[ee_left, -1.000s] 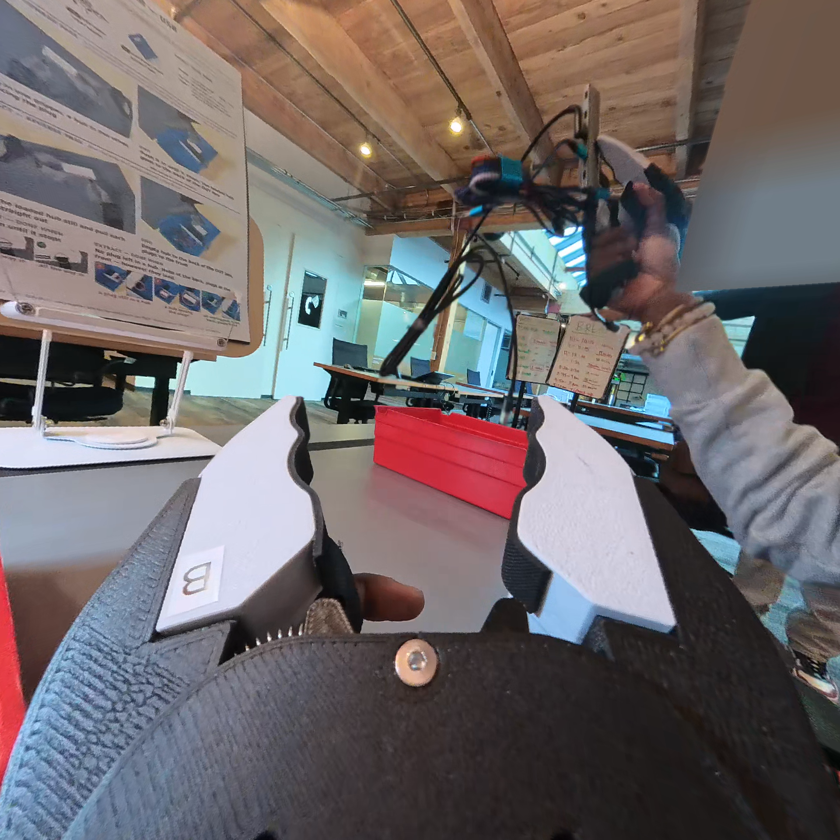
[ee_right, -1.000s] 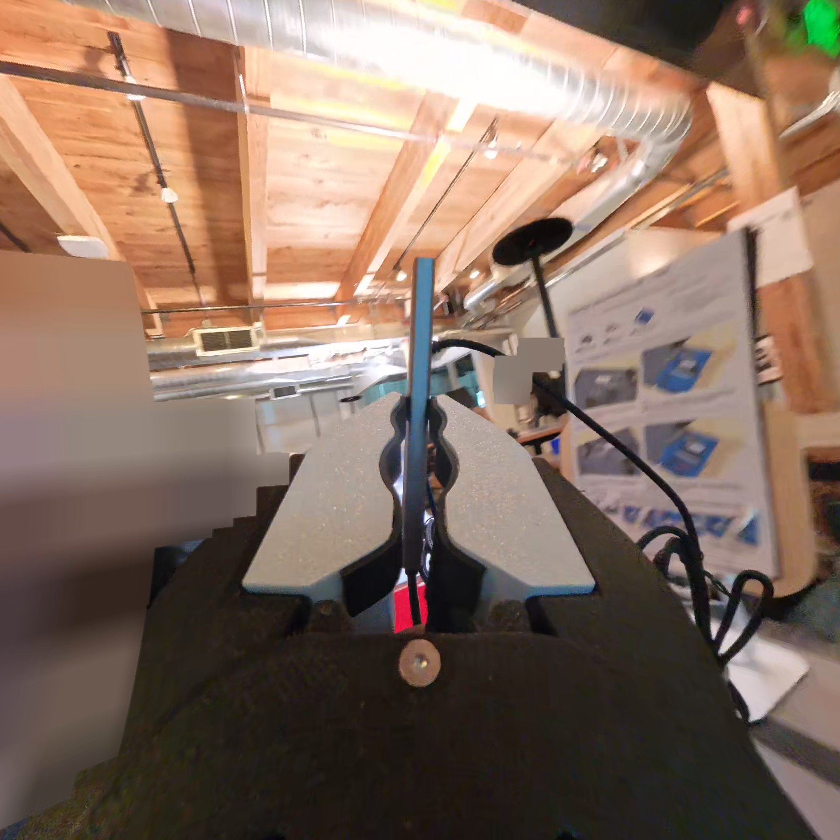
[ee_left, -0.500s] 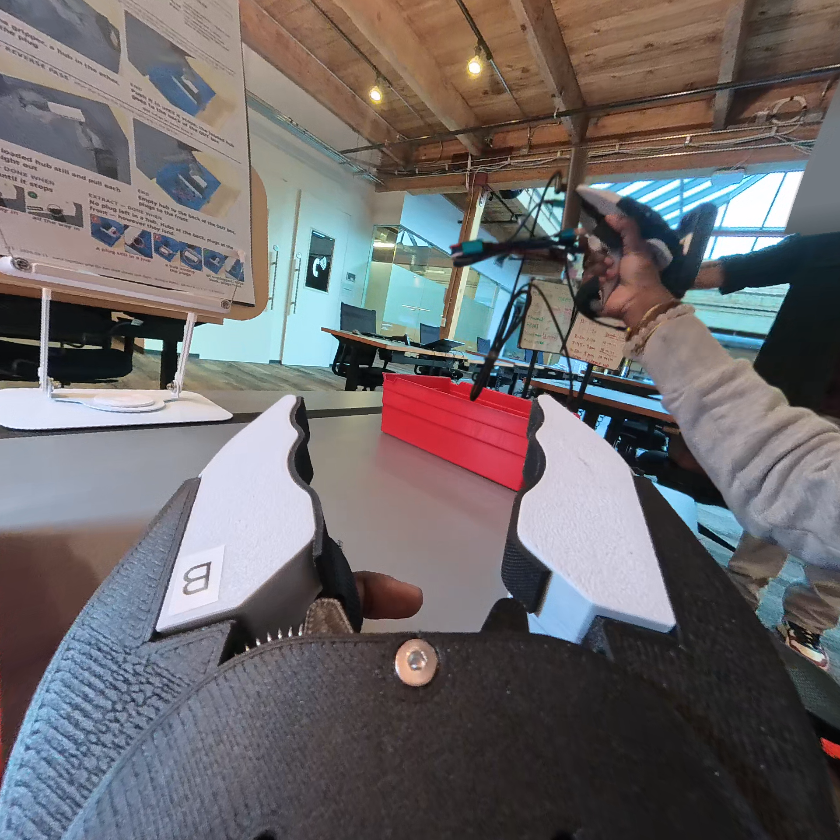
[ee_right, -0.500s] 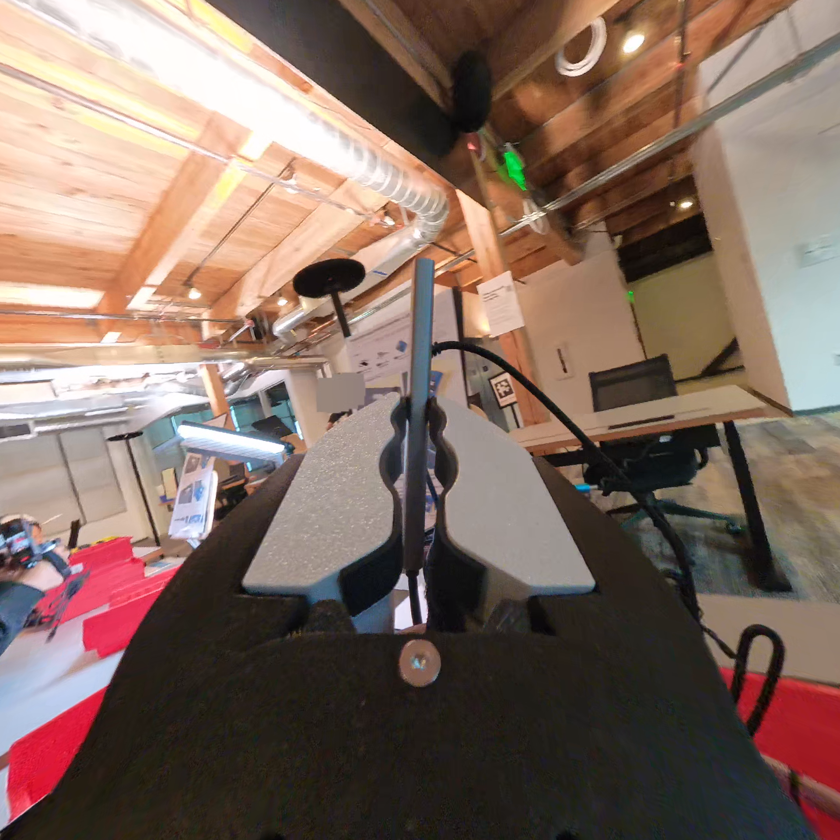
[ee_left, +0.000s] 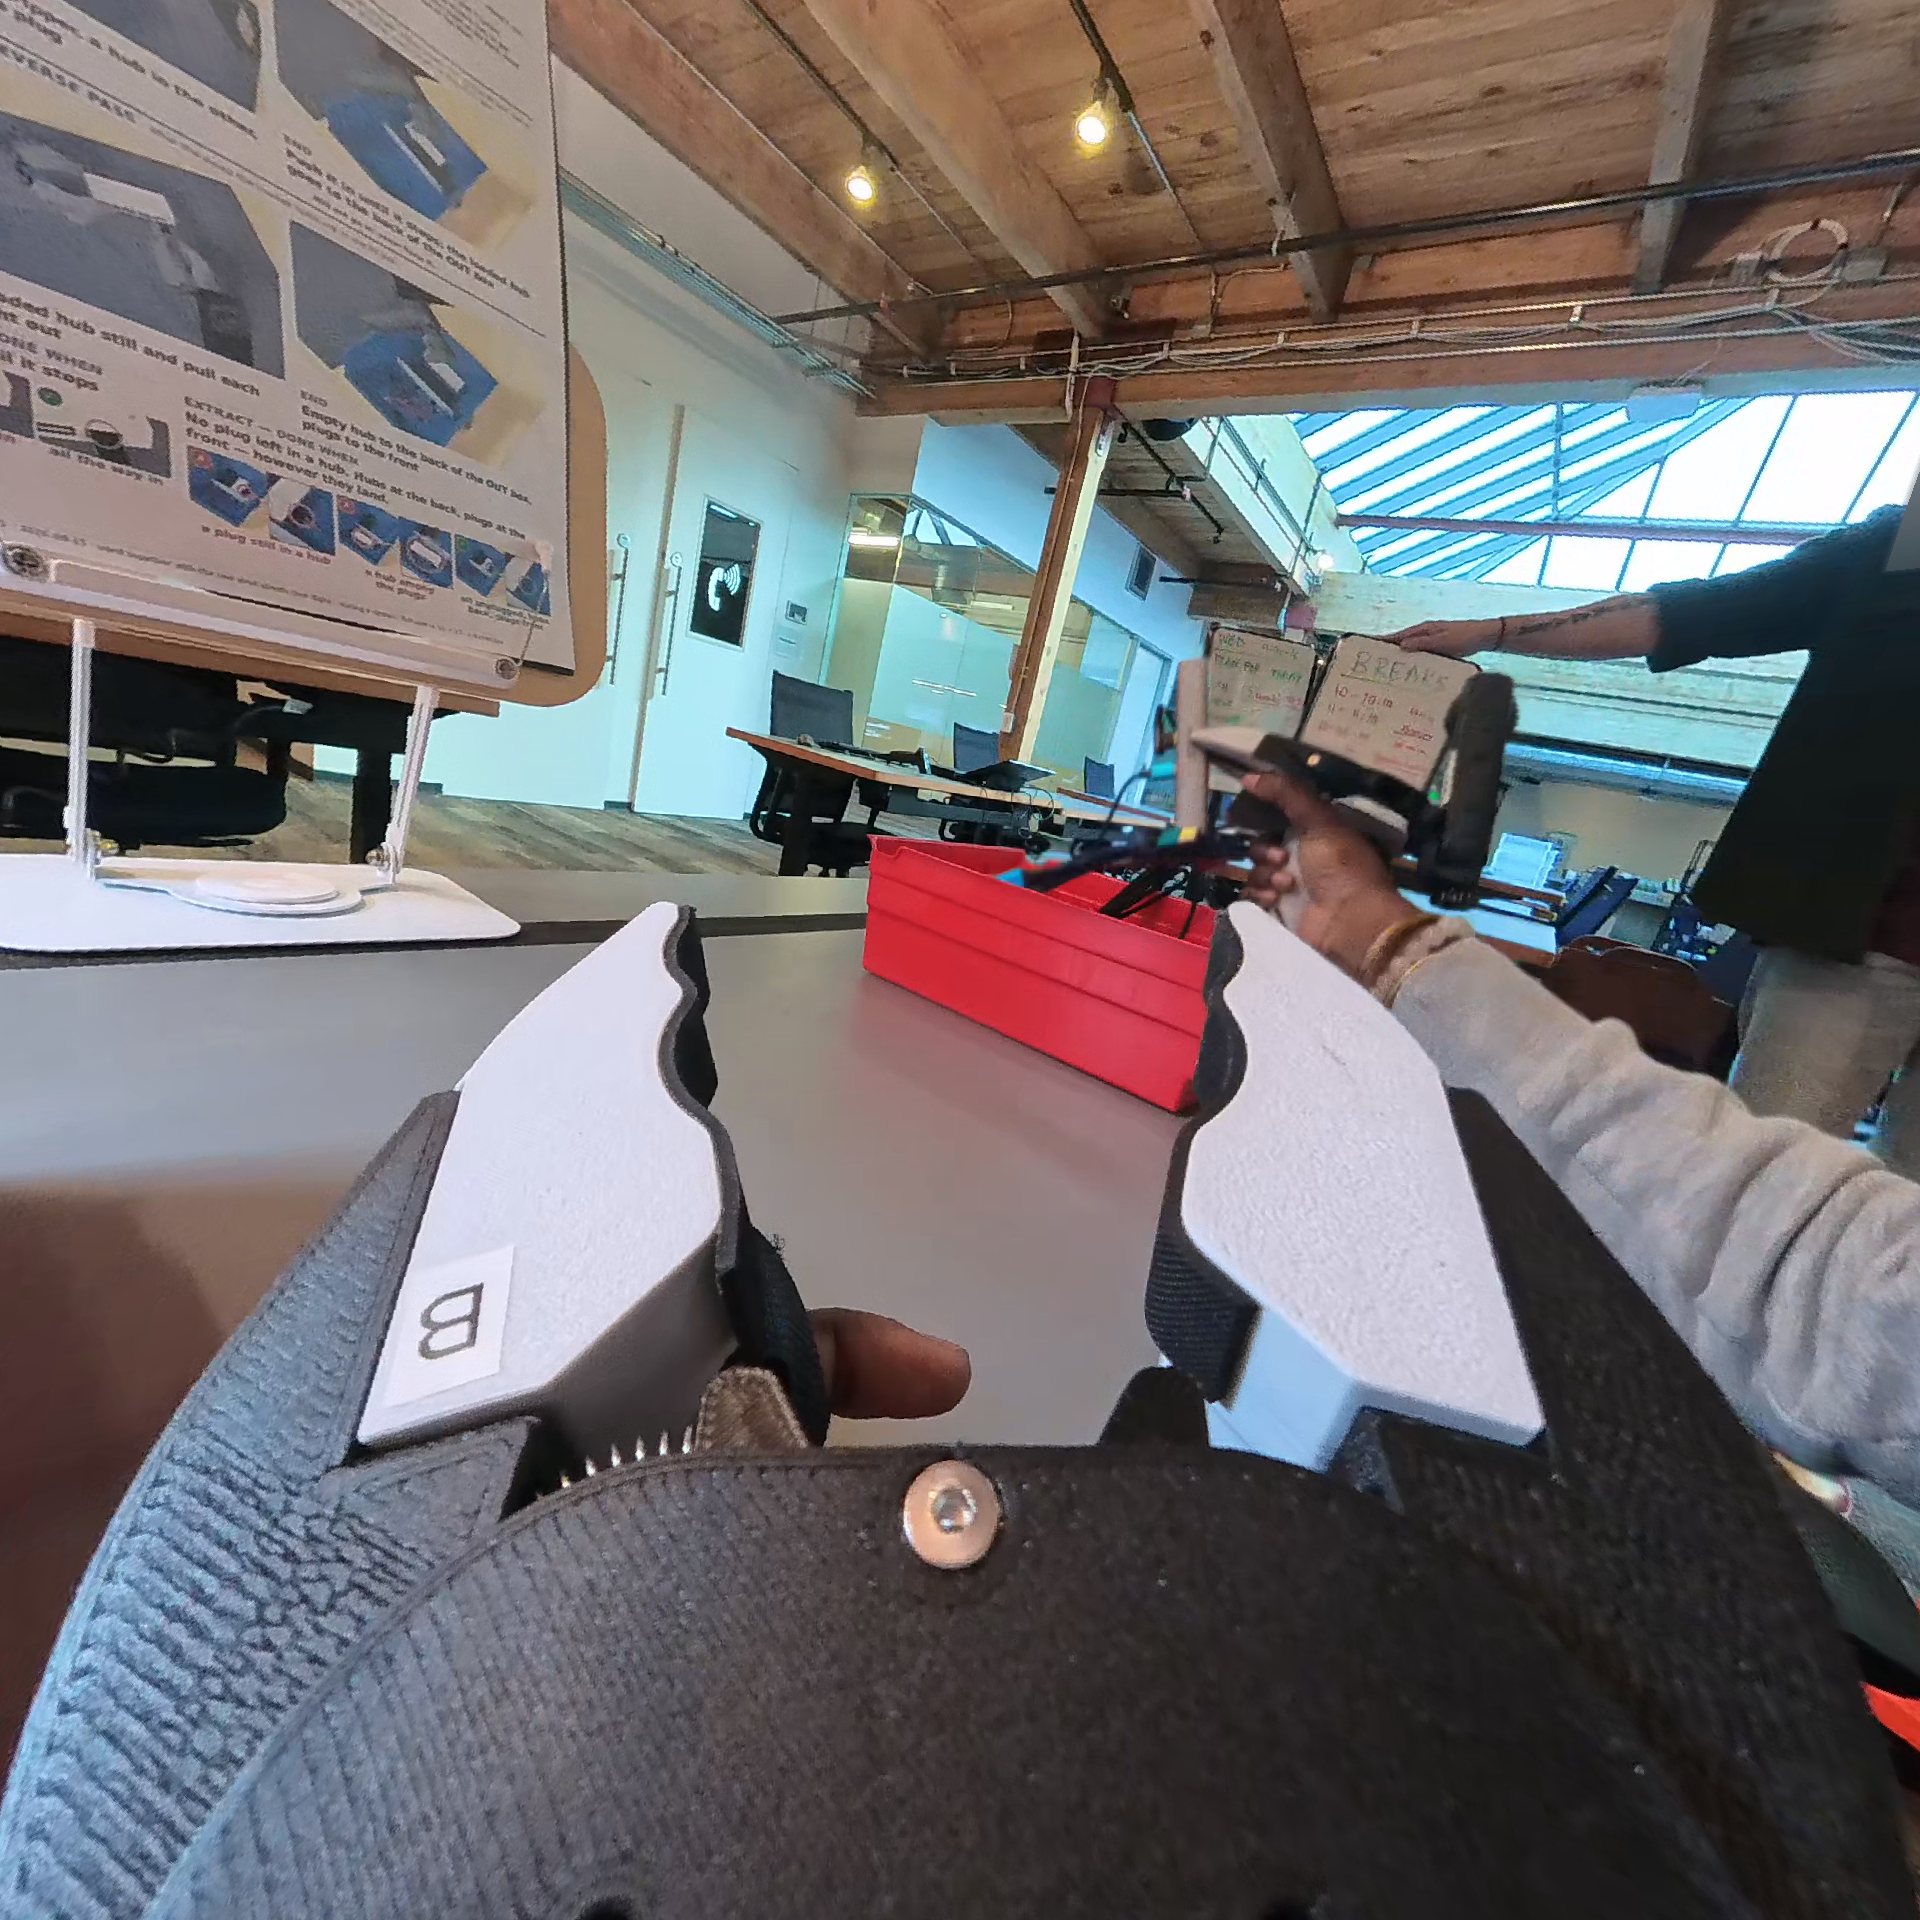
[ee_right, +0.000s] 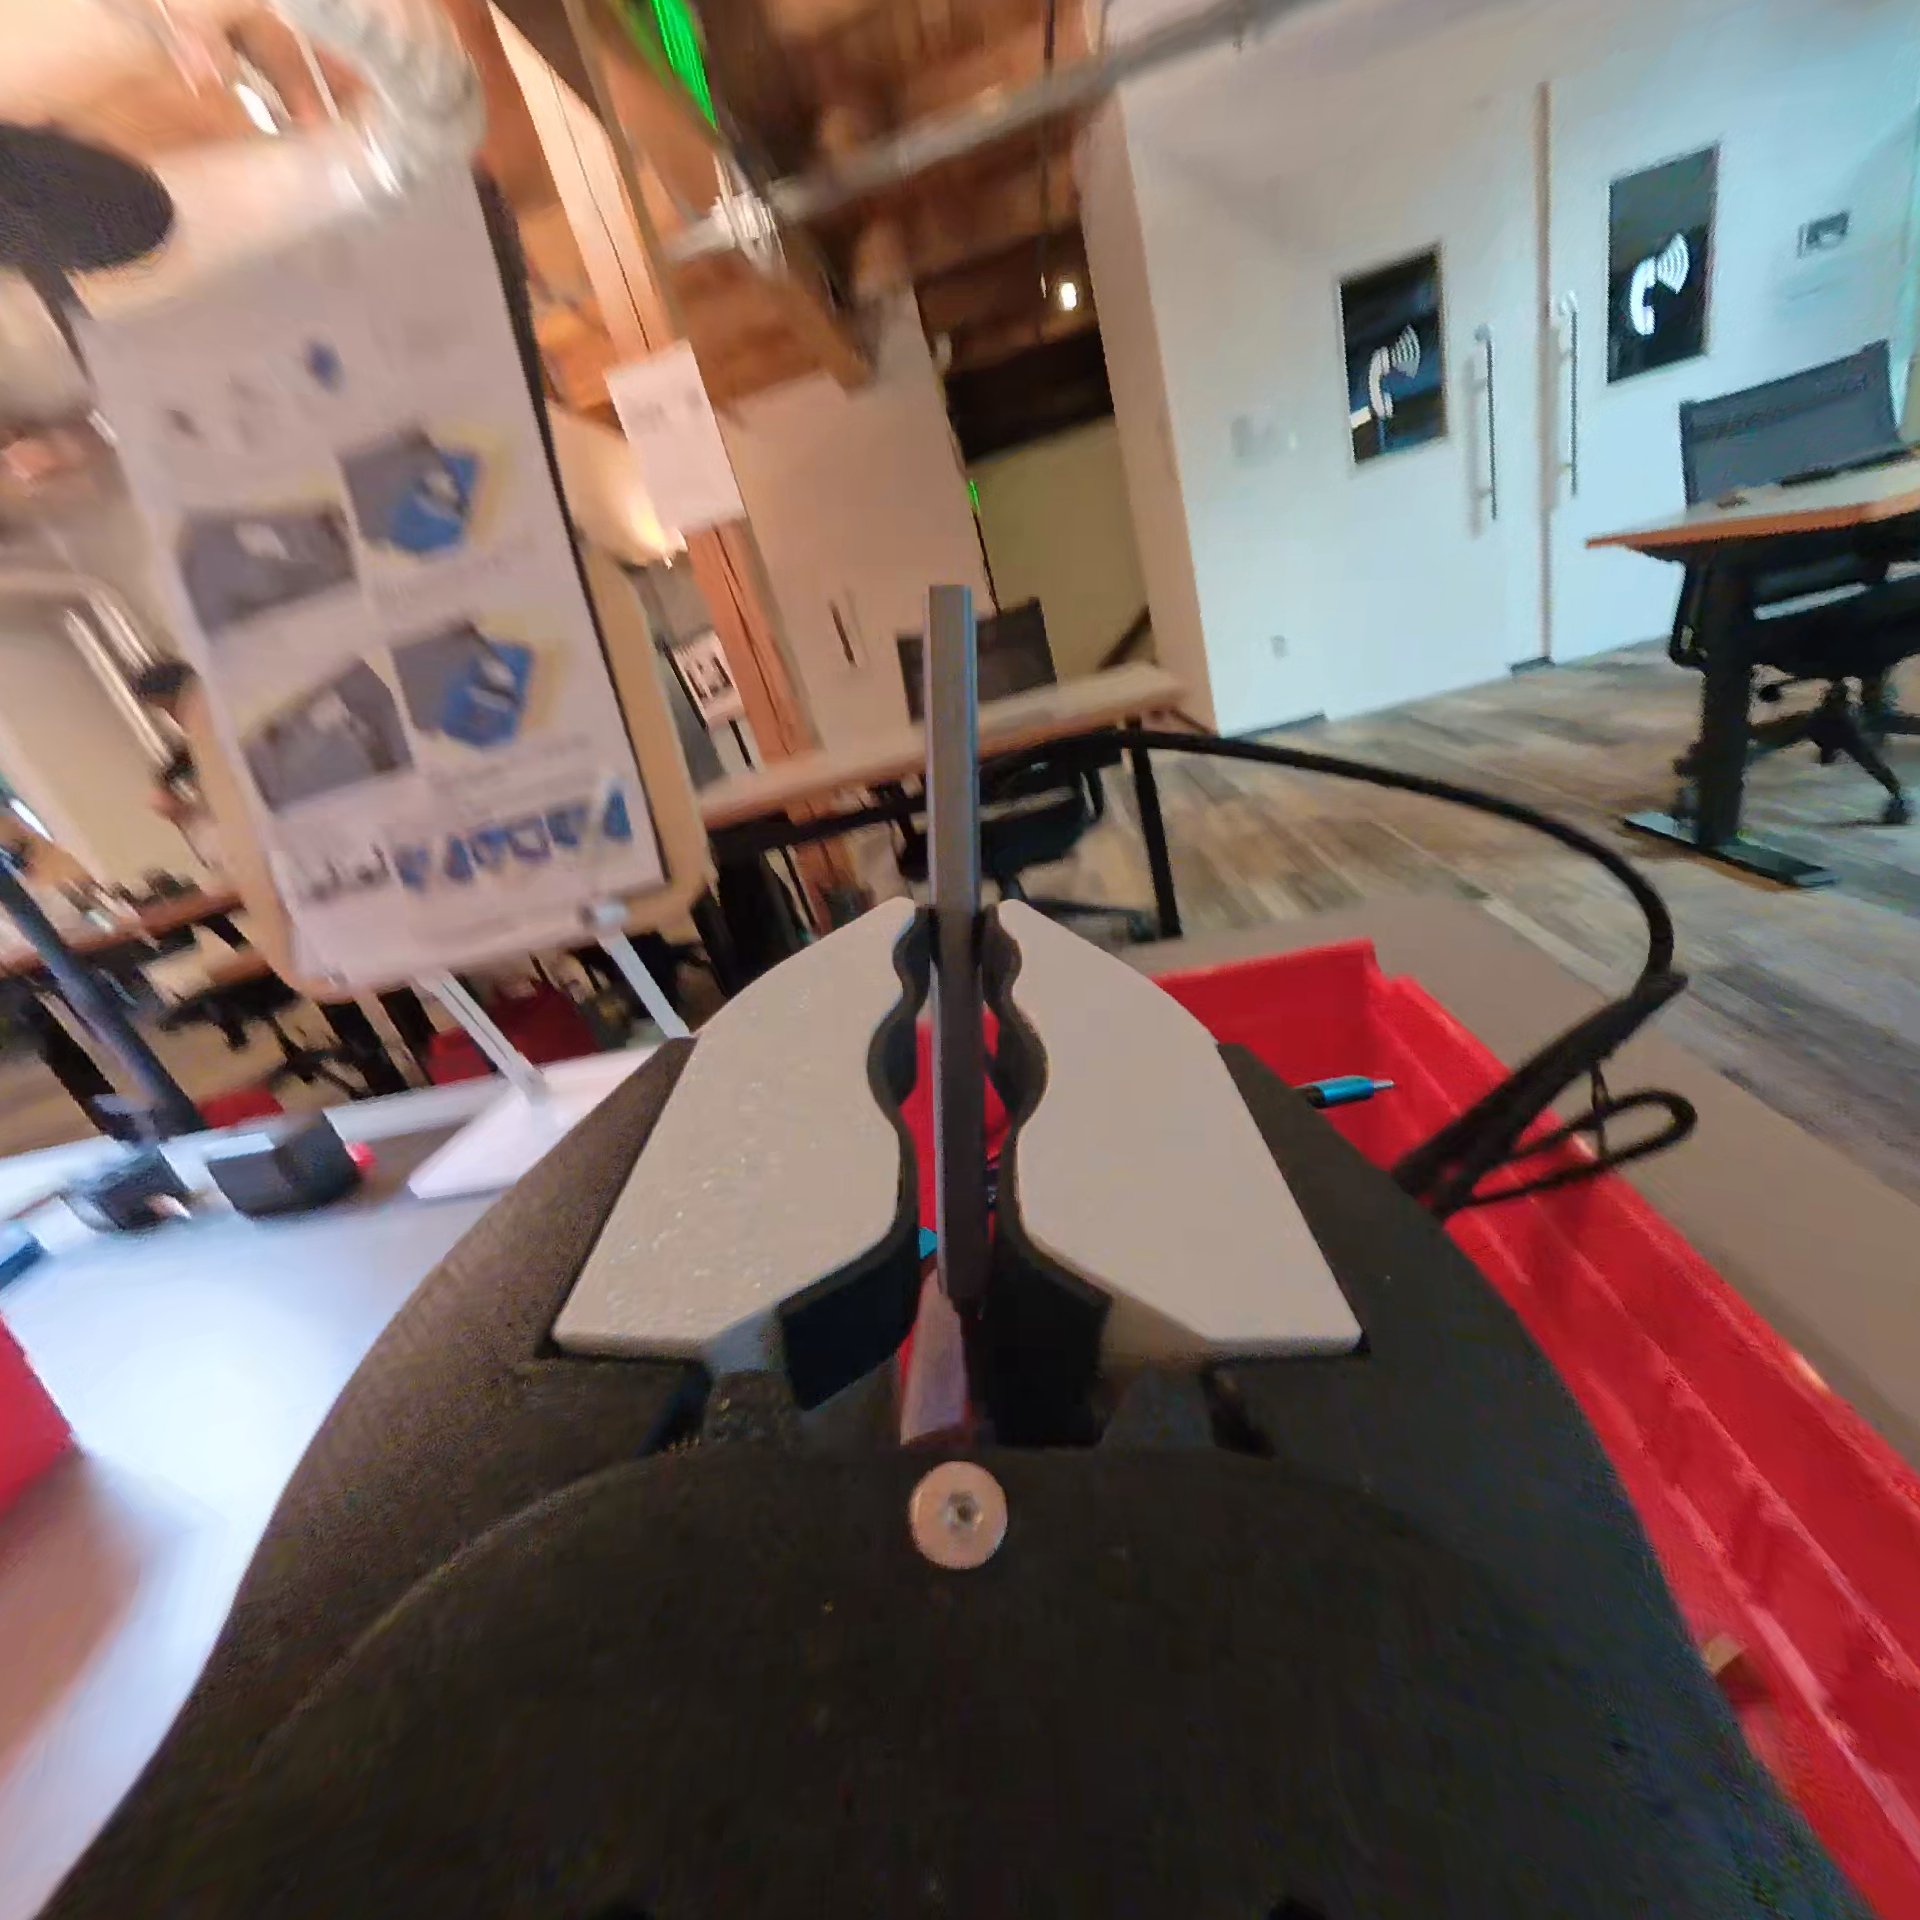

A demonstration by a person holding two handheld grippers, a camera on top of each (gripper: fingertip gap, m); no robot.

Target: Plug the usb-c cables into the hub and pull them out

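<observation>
My right gripper (ee_right: 958,920) is shut on a thin grey hub (ee_right: 954,790) that stands on edge between its jaws. A black cable (ee_right: 1455,810) arcs from the hub down into a red bin (ee_right: 1558,1299), where a blue plug (ee_right: 1340,1091) lies. In the left wrist view the right gripper (ee_left: 1351,800) hangs over the red bin (ee_left: 1029,966) with the hub (ee_left: 1132,852) and dangling cables. My left gripper (ee_left: 951,961) is open and empty, low over the grey table (ee_left: 883,1091).
An instruction poster on a white stand (ee_left: 260,312) is at the table's back left; it also shows in the right wrist view (ee_right: 395,623). A second person's arm (ee_left: 1662,623) reaches in at the far right. Small black objects (ee_right: 281,1164) lie on the table. Spacing between my two grippers at the tips: around 45 centimetres.
The right gripper has come down from high in the air, with the hub and its cables, to just over the red bin. The left gripper has stayed open in place.
</observation>
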